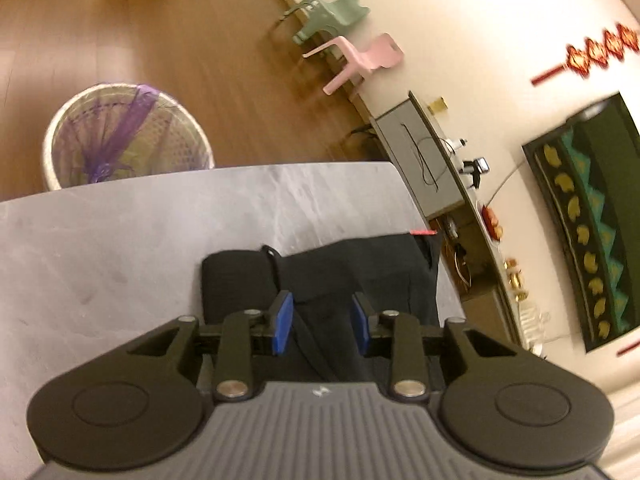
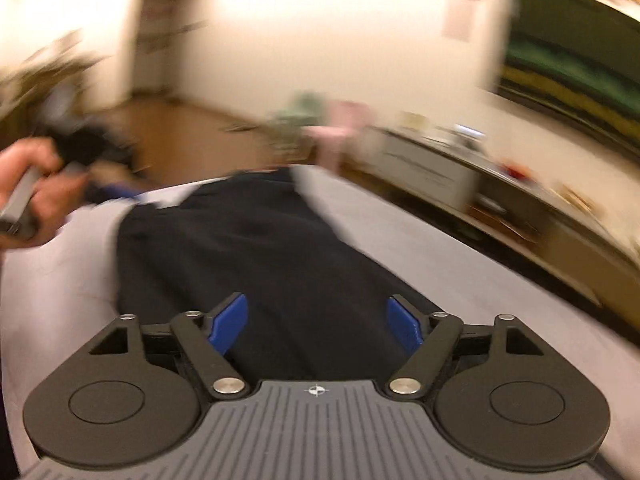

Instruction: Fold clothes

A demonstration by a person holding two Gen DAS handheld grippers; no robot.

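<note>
A black garment (image 1: 352, 276) lies on the grey table (image 1: 120, 248), its elastic waistband end toward the left gripper. My left gripper (image 1: 322, 326) is open, its blue pads (image 1: 282, 322) on either side of a fold of the black cloth, just above it. In the right wrist view the same garment (image 2: 248, 256) stretches long and flat away from me. My right gripper (image 2: 318, 322) is wide open over its near end, holding nothing. The person's hand with the left gripper (image 2: 36, 196) shows at the far left end of the garment. This view is motion-blurred.
A woven wastebasket (image 1: 124, 136) with a purple bag stands on the wood floor beyond the table edge. Green and pink small chairs (image 1: 352, 52) stand by the wall. A low cabinet (image 1: 424, 160) with small items runs along the wall on the right.
</note>
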